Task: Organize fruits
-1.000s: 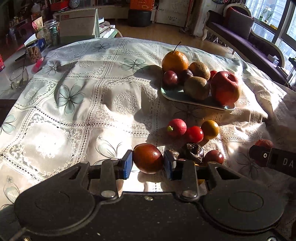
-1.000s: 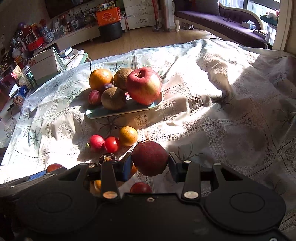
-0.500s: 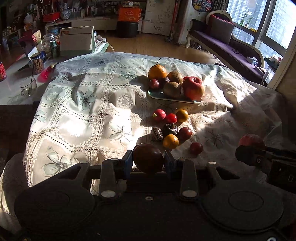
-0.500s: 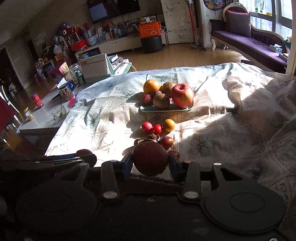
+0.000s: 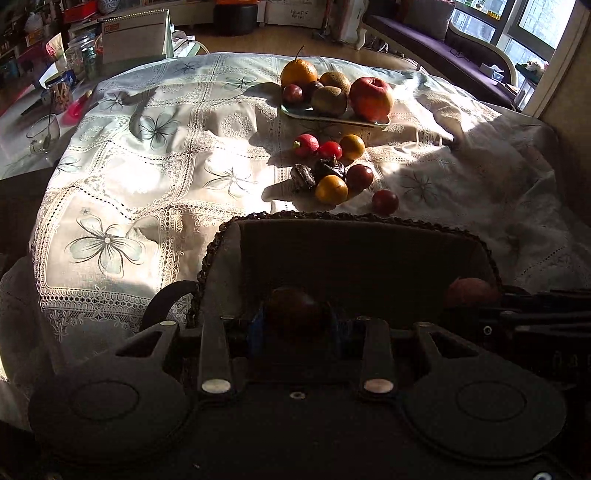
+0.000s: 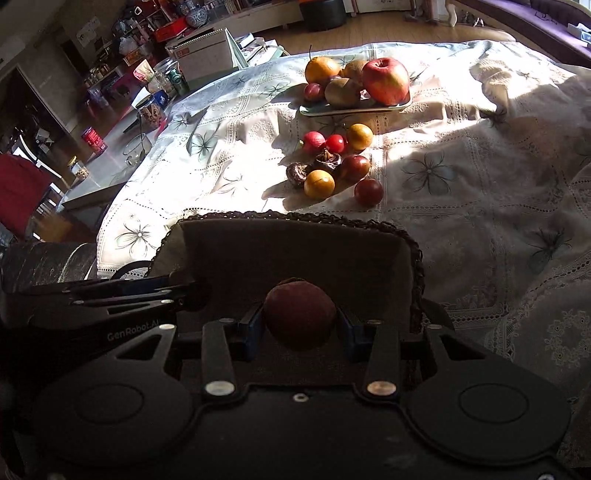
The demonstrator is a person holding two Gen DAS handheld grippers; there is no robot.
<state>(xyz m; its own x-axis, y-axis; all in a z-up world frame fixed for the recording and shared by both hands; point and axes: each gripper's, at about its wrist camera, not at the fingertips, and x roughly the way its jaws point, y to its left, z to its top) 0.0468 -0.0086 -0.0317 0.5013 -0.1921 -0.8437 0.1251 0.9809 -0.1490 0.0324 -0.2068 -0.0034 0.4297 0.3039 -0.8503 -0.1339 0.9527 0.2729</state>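
Observation:
My left gripper (image 5: pixel 295 325) is shut on a dark red plum (image 5: pixel 293 308), held over a dark woven basket (image 5: pixel 354 225) at the table's near edge. My right gripper (image 6: pixel 299 325) is shut on a reddish peach (image 6: pixel 299 314) above the same basket (image 6: pixel 295 221); that peach (image 5: pixel 471 291) also shows at the right in the left wrist view. Several small loose fruits (image 5: pixel 330 188) lie on the lace tablecloth beyond the basket. Farther back, a pale plate (image 5: pixel 295 110) carries an apple (image 5: pixel 371 98), an orange, kiwis and plums.
The white floral tablecloth (image 5: pixel 147 166) lies rumpled over the table. A glass cup (image 5: pixel 42 133), jars and a calendar sit on a side table at the left. A purple sofa (image 5: pixel 424 26) stands far right by the windows.
Both grippers have pulled back and lowered toward the near edge with their fruits, and the dark basket has come into view beneath them.

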